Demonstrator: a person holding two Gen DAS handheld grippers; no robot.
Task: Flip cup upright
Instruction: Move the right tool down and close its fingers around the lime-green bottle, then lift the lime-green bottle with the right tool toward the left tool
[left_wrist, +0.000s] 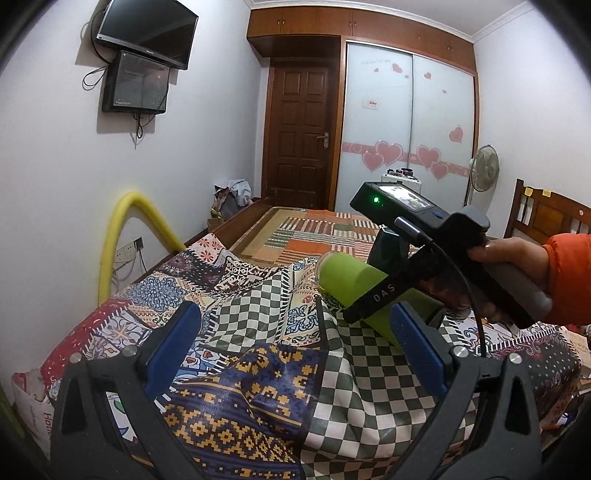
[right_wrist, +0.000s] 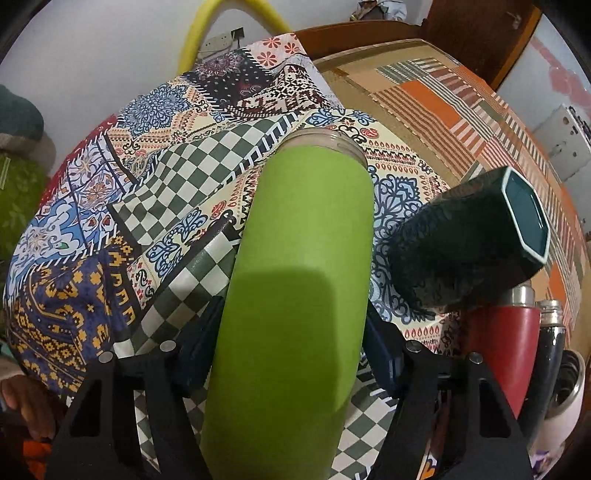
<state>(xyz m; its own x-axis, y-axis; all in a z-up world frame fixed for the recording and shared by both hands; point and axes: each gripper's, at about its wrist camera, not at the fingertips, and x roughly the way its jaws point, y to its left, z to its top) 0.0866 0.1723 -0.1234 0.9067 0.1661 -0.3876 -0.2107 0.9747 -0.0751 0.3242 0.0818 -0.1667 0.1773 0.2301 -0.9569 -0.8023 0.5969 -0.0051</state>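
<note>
Over patchwork cloth (right_wrist: 155, 155), right gripper (right_wrist: 291, 354) apparently clamps green cup (right_wrist: 303, 258).

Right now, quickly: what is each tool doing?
Left tool: open, holding nothing, above the patchwork cloth.
Right tool: closed on the green cup, which is tilted, not upright.

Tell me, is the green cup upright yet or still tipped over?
Tipped. The green cup lies near horizontal between the right gripper fingers, its clear-rimmed end pointing away across the patchwork cloth.
</note>
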